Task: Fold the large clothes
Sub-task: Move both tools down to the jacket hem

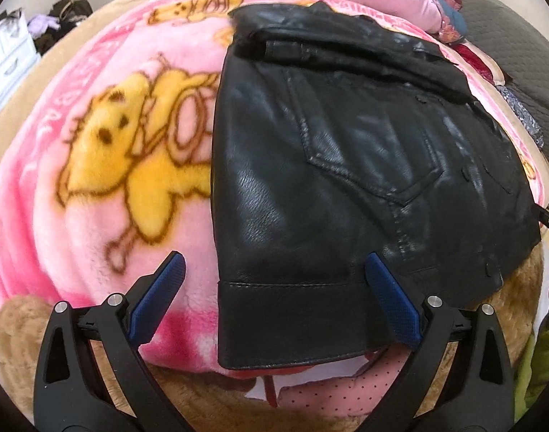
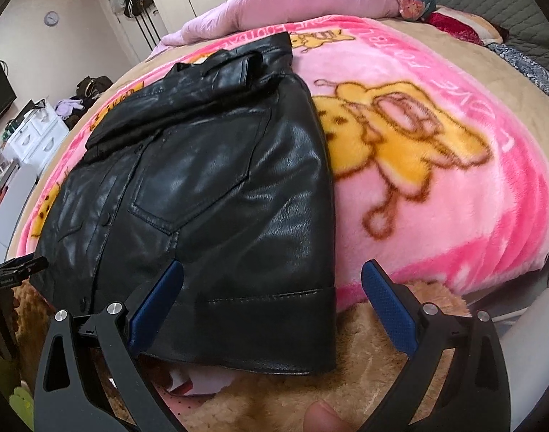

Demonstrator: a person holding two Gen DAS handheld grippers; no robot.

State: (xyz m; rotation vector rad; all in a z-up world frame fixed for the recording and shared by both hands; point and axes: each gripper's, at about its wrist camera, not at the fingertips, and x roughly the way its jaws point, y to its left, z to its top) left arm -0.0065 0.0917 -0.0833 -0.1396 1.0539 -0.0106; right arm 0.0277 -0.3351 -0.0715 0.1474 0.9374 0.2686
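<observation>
Black leather jacket (image 1: 346, 165) laid flat on pink blanket (image 1: 94, 187) on bed, sleeves tucked in (narrowed for folding). Left tool (image 1: 274, 295) and right tool (image 2: 274, 302) held apart, astride hem corners, nothing gripped.

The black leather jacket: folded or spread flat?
Folded: the black leather jacket lies narrow, its sides and sleeve tucked in, collar doubled over.

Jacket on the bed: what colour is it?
Black leather jacket; clearest in the right wrist view.
</observation>
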